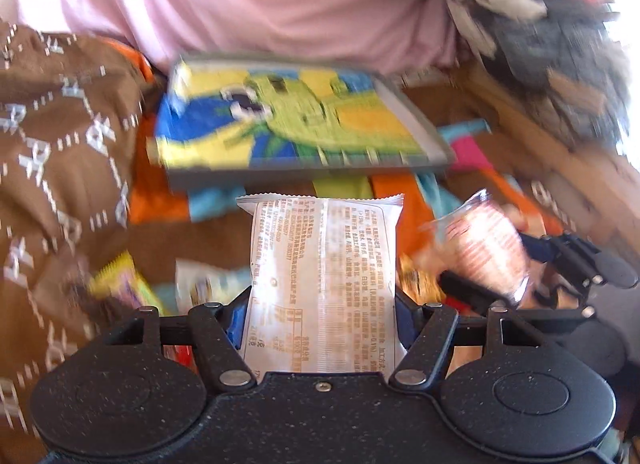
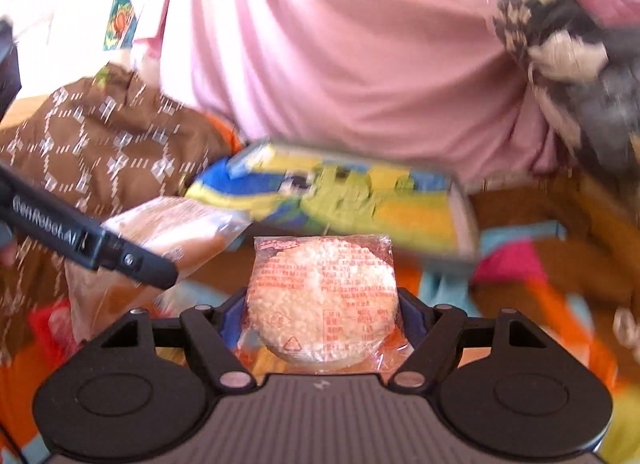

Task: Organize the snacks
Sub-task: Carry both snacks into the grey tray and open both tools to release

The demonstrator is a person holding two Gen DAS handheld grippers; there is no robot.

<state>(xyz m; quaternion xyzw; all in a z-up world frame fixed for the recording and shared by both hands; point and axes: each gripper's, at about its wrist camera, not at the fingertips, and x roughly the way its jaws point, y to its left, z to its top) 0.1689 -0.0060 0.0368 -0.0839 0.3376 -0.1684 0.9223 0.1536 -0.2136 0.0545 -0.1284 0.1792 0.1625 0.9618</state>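
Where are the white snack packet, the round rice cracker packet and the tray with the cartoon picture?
white snack packet (image 1: pixel 324 284): left wrist view, middle of its printed back.
round rice cracker packet (image 2: pixel 322 300): right wrist view, centre of the cracker.
cartoon tray (image 1: pixel 420 120): left wrist view, grey right rim.

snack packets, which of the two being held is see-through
The round rice cracker packet in the right hand-held gripper: its wrapper is clear. The white printed packet in the left hand-held gripper is opaque.

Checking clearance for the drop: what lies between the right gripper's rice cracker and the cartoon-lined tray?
Nothing stands between: in the right wrist view, only colourful cloth separates the rice cracker packet from the tray.
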